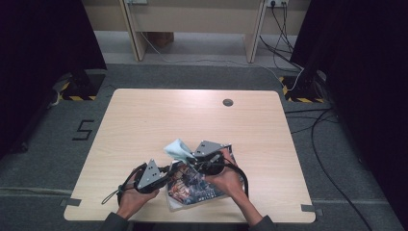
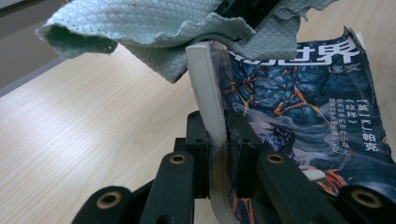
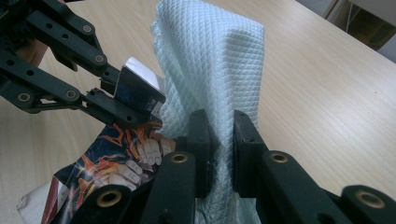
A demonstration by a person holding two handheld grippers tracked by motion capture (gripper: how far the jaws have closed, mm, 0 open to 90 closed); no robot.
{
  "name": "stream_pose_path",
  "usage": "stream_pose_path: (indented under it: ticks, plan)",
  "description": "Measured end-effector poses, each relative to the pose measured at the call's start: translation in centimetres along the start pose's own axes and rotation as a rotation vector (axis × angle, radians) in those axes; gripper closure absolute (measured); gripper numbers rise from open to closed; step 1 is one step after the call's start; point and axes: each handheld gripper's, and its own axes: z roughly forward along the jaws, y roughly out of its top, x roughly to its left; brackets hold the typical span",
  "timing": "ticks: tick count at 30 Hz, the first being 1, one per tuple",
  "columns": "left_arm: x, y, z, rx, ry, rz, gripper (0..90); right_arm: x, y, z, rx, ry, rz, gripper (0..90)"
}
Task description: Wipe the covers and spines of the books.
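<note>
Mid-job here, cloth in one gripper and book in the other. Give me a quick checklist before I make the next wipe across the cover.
1. Left gripper clamped on the book: ok, its jaws pinch the spine edge.
2. Right gripper clamped on the cloth: ok, the fabric is squeezed between its jaws.
3. Cloth meeting the book: ok, it drapes over the book's top edge in the left gripper view.
4. Book steady: cannot tell; it is tilted, and whether its far edge rests on the table is unclear.
5. Grippers apart from each other: cannot tell, they stand very close in the high view.
6. Cover clean: cannot tell.
</note>
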Motion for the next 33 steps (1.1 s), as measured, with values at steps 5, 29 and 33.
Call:
stream_pose_path:
  ticks: [5,29,33]
  plan:
    - [0.1,-0.1,0.0,-0.002,0.002,-0.002,80.3,-1.3,-0.8,0.1,0.049,-0.056,0.0,81.0]
    - [-0.3,0.0,0.2,0.003,0.003,0.017,79.7,2.9,1.4,0.0,0.002,0.003,-0.113,81.1]
    - [-0.3,0.0,0.2,0.0,0.003,0.012,79.4,2.3,1.1,0.0,0.025,-0.02,-0.12,81.1]
